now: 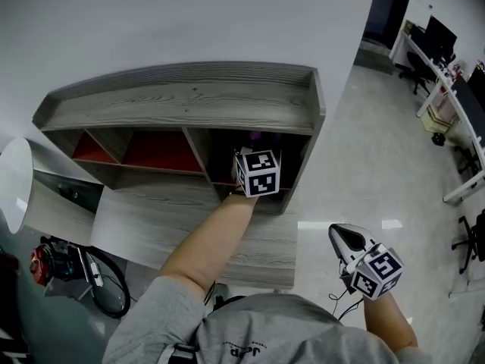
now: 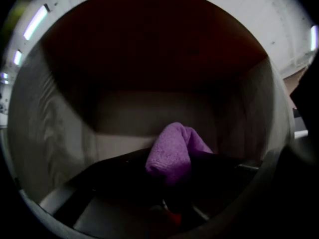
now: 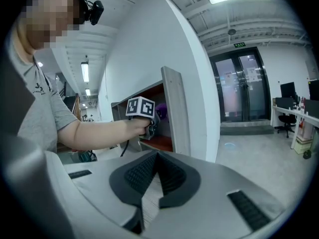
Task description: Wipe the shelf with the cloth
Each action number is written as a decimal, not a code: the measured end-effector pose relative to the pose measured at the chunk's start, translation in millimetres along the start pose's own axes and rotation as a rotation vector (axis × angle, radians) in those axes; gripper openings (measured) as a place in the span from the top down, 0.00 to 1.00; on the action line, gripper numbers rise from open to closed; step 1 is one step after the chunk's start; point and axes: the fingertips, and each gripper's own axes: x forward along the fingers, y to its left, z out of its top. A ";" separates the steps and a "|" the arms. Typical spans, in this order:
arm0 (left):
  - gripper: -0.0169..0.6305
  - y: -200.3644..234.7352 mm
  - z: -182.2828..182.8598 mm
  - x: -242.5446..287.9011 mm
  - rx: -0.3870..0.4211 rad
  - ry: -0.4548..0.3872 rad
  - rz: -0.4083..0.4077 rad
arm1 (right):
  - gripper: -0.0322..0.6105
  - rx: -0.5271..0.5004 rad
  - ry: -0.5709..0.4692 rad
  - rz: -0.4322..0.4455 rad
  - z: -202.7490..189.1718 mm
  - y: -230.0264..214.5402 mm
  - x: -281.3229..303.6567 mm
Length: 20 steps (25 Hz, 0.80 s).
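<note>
The grey wooden shelf (image 1: pixel 182 101) is seen across the middle of the head view. The left gripper (image 2: pixel 173 182) is reached into its dark right-hand compartment, with its jaws clamped on the purple cloth (image 2: pixel 173 151). The right gripper (image 3: pixel 155 157) is held at the lower right, with its jaws pressed together.

We wear a grey short-sleeved shirt (image 1: pixel 258 328) with small dark lettering on the front. Its sleeve (image 3: pixel 55 111) ends above the elbow. A black camera unit (image 3: pixel 93 10) is mounted on our dark headband. The left gripper (image 3: pixel 156 118) carries a white cube (image 1: pixel 258 173) printed with black square markers, and a thin black cable (image 3: pixel 125 147) hangs beneath it. The right gripper (image 3: pixel 156 157) has a smooth light grey shell, black ribbed pads (image 3: pixel 137 173) and an identical marker cube (image 1: pixel 379 271).
</note>
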 end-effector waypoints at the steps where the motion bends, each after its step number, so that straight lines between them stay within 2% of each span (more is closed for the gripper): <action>1: 0.86 22.8 -15.6 -4.4 -0.038 0.043 0.064 | 0.92 -0.002 0.002 0.009 -0.1 2.8 3.6; 4: 0.86 77.9 -52.5 -14.3 -0.142 0.156 0.225 | 0.92 0.006 0.008 0.036 -4.3 10.4 14.5; 6: 0.86 96.7 -58.5 -16.0 -0.188 0.181 0.290 | 0.92 0.011 0.013 0.052 -5.9 16.2 20.8; 9: 0.86 104.8 -54.7 -6.8 -0.200 0.186 0.333 | 0.92 0.012 0.020 0.067 -7.3 22.4 28.1; 12: 0.87 107.9 -54.6 2.0 -0.166 0.190 0.358 | 0.92 0.015 0.025 0.063 -10.4 21.3 26.8; 15: 0.87 87.3 -57.4 6.0 -0.102 0.195 0.301 | 0.92 0.020 0.032 0.048 -13.3 13.7 19.1; 20: 0.87 -4.3 -74.2 23.5 -0.013 0.278 0.027 | 0.92 0.040 0.049 0.033 -22.8 7.5 14.0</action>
